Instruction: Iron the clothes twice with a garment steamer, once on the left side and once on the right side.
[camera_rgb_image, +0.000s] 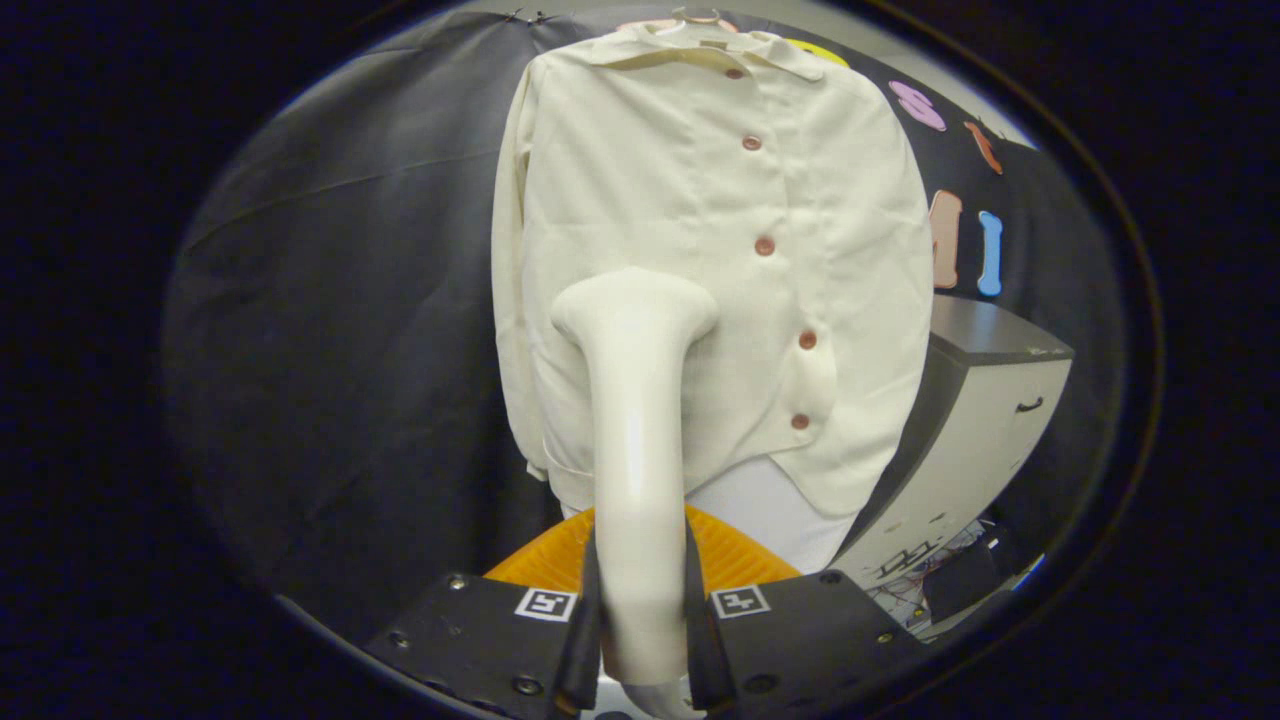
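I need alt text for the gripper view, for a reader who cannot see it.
The gripper is shut on the handle of a cream garment steamer, whose head points at a cream buttoned shirt hanging on a hanger. An orange ribbed object lies below; a grey cabinet stands beside the shirt.

The garment steamer (637, 440) is hiding a strip of the cream shirt (720, 270) behind its head and neck, and its lower end is running out of sight below the gripper (640, 630), whose fingers are pressing its handle from both sides. The orange object (735, 555) is lying mostly covered by the steamer and fingers, too little showing to identify. The hanger (697, 16) is showing just a sliver above the collar, and the grey cabinet (985, 400) is being partly covered by the shirt.
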